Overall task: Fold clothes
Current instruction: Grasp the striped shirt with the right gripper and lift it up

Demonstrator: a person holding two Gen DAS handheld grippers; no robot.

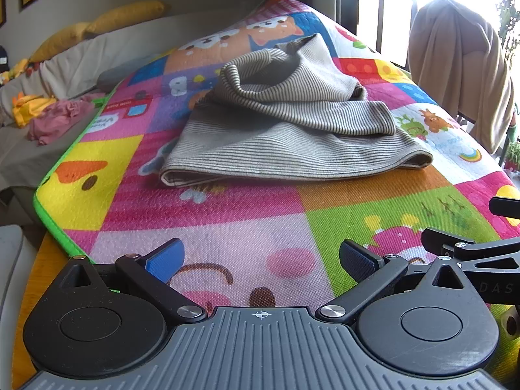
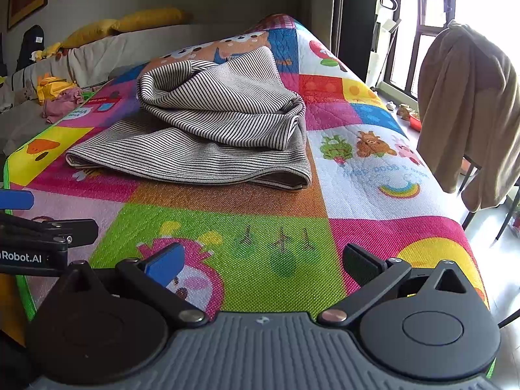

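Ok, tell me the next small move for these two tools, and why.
Probably bring both forward to the near hem of the striped garment. The left tool and right tool are open, empty and short of it over the play mat. The garment lies half-folded with its upper part bunched, so it seems to need gripping and flattening first.

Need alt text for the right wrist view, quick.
A rumpled grey striped garment lies half folded on a colourful cartoon play mat. The open right claw hovers in front of it, holding nothing; the left claw shows at the left edge.
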